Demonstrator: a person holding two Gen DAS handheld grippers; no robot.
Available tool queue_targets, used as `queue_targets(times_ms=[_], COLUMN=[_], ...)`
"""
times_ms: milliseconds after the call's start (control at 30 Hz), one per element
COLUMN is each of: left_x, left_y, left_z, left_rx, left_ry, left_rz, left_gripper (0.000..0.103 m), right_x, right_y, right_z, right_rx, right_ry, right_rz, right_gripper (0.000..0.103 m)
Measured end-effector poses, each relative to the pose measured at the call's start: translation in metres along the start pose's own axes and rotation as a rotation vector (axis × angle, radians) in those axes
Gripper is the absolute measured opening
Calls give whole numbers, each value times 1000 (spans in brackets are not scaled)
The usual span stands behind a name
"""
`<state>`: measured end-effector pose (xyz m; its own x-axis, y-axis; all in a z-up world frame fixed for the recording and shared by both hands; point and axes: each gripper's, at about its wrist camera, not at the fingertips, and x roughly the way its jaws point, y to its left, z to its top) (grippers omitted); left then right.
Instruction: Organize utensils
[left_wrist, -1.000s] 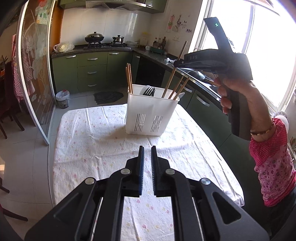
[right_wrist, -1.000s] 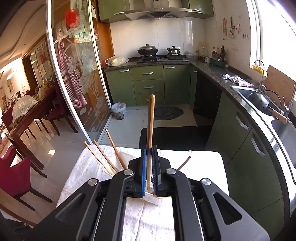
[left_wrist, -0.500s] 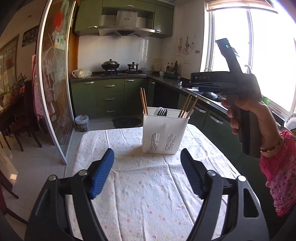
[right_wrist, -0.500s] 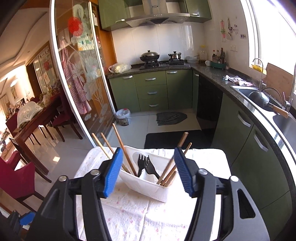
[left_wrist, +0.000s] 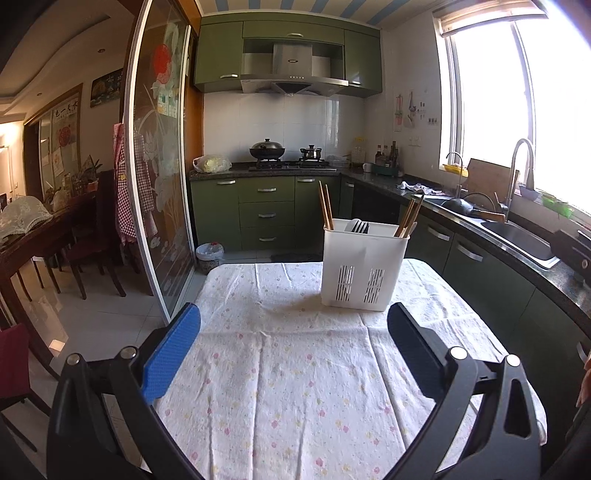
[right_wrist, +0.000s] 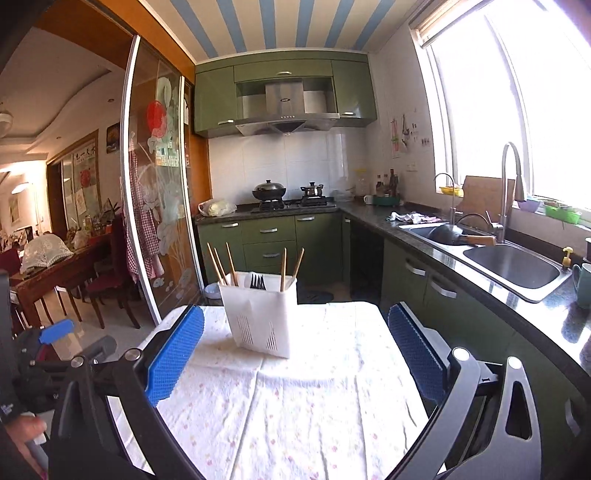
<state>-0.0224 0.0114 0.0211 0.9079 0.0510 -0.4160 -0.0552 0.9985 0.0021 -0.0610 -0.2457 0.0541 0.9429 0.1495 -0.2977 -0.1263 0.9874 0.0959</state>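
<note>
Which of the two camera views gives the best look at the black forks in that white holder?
The right wrist view: the black forks stand clear above the white holder's rim, tines visible. In the left wrist view the forks are a dark cluster barely above the rim, beside something white.

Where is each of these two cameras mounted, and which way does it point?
Left wrist: on the left gripper, looking along its open fingers across the table at the white holder; no hand shows.
Right wrist: on the right gripper, facing likewise from further right; a hand shows low left.
Both share the holder, chopsticks, stove and sink.
</note>
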Motion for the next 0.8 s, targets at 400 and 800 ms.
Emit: queue_targets(times_ms=[400, 800], left_x=[-13, -13], left_y=[1, 3], left_z=[-9, -9], left_rx=[26, 21], left_ry=[-7, -3], left_rz=[28, 21], left_gripper=[96, 96], right_x=[-15, -15], right_y=[17, 11], right_z=[-24, -12], right_rx=[12, 24], right_ry=[-19, -43], right_rz=[-39, -62], right_gripper=[99, 99])
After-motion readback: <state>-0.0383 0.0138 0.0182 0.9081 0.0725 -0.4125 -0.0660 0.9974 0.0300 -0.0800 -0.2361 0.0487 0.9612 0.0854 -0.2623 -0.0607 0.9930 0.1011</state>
